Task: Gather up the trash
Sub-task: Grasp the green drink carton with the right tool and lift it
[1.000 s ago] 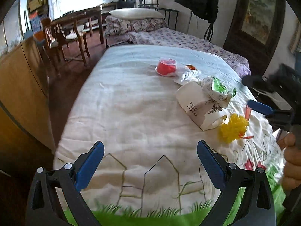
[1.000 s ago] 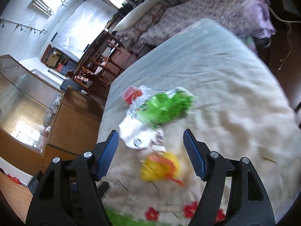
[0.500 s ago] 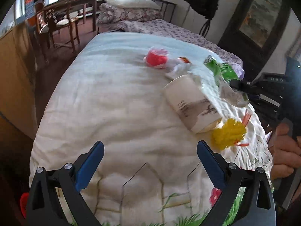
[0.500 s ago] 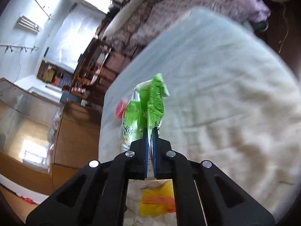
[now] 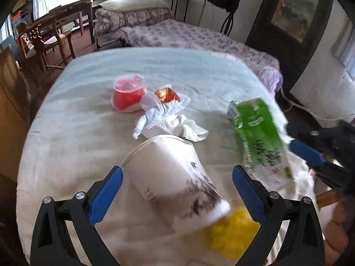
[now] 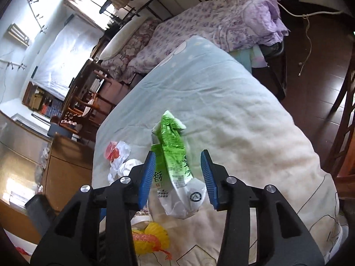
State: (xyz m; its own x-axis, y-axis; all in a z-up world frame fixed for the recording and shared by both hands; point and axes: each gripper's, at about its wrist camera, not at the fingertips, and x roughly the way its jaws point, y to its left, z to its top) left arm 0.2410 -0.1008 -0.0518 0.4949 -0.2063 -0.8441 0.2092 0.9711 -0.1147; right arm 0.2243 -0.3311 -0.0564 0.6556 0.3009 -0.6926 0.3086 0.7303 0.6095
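A green and white snack wrapper (image 6: 175,164) sits between the open jaws of my right gripper (image 6: 178,177), which do not press on it; in the left wrist view the wrapper (image 5: 257,133) is blurred at the bed's right edge. My left gripper (image 5: 177,190) is open, its jaws on either side of a white paper cup (image 5: 175,184) lying on its side. A yellow crumpled scrap (image 5: 233,232) lies by the cup's end. White tissues (image 5: 170,119), an orange foil wrapper (image 5: 166,94) and a red lidded cup (image 5: 128,95) lie farther back.
The trash lies on a pale quilt-covered bed (image 5: 88,110). A second bed with a purple floral cover (image 5: 188,37) stands behind. Wooden chairs (image 5: 44,42) and a cabinet (image 5: 8,102) are at the left. Dark floor and a cable (image 6: 308,33) are at the right.
My right gripper, shut on the green wrapper half a second ago, has opened around it. My left gripper has moved forward until the white cup lies between its jaws.
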